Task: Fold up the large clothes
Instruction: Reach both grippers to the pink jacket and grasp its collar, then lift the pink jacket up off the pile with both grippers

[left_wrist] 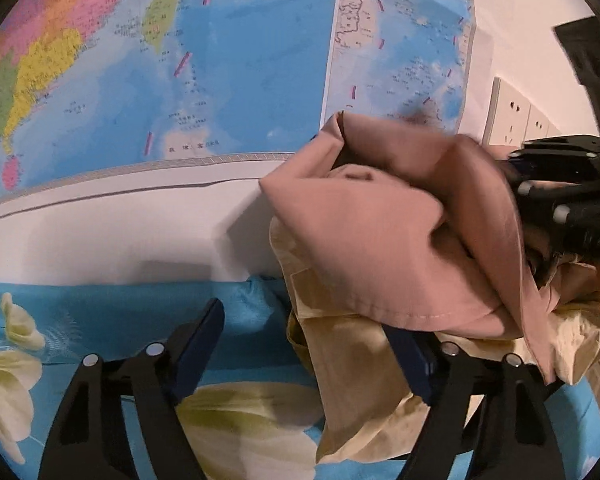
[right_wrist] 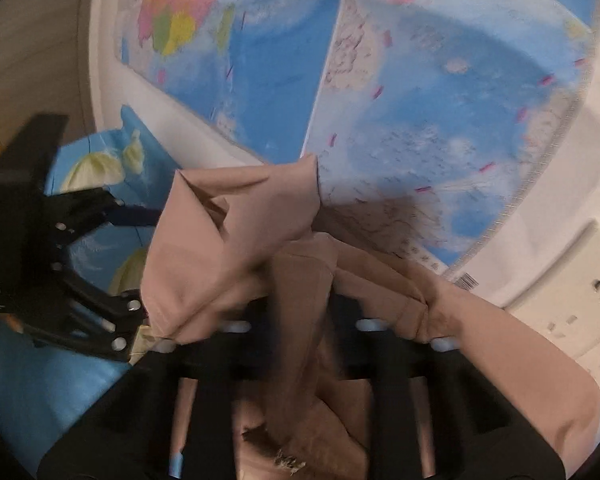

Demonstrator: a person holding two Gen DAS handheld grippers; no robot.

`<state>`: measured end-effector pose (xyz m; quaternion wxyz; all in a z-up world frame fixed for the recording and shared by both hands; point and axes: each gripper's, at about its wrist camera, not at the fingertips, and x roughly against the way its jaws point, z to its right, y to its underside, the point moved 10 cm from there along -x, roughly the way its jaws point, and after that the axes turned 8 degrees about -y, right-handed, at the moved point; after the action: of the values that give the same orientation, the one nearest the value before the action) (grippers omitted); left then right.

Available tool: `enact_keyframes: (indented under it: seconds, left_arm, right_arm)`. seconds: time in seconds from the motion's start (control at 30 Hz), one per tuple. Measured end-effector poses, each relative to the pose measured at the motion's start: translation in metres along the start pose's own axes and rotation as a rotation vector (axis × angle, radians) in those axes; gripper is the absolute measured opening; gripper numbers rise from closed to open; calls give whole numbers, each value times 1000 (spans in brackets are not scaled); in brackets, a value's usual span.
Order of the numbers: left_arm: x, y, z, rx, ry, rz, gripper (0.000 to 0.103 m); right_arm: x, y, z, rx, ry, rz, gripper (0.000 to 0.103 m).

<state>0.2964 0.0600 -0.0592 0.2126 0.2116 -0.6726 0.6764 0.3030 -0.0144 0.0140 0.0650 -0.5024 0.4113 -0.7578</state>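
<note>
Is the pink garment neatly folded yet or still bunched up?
Still bunched up. The pink garment hangs in loose, uneven folds, one end lifted by the right gripper, draped over a yellowish cloth on the floral sheet.

Garment (left_wrist: 364, 352) on floral bedsheet (left_wrist: 100, 320).

A large colourful map (left_wrist: 220, 60) hangs on the white wall (left_wrist: 120, 232), with white sockets (left_wrist: 516, 116) just beside it.

Black grippers (left_wrist: 304, 344) — silver screws, blue pads (left_wrist: 198, 344)
</note>
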Motion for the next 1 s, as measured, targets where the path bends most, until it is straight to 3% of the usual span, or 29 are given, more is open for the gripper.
enact_keyframes:
  seconds: [0.2,0.33,0.53,0.73,0.8,0.87,0.9,0.93,1.0]
  left_arm:
    - [19,-5,-1,-23,55,76,78]
    - [40,-10,9,-76,105,154,90]
    - [65,-8,46,-222,174,264,93]
    - [85,-11,87,-402,218,371,93]
    - [91,-12,104,-446,244,413,85]
    - [98,-7,120,-498,287,430,37]
    - [103,-6,126,-514,294,432,23]
    - [109,-3,133,-526,295,437,0]
    - [121,-4,138,-518,266,482,0]
  right_arm:
    - [103,-12,14,-88,94,227,10]
    - [167,-11,29,-178,102,362,10]
    - [219,2,48,-263,117,436,10]
    - [227,7,45,-277,108,443,10]
    - [228,7,44,-284,102,447,10]
    - [229,9,43,-283,99,451,10]
    - [231,10,44,-283,105,448,10]
    - [232,10,44,-288,102,449,10]
    - [236,10,42,-288,110,454,10]
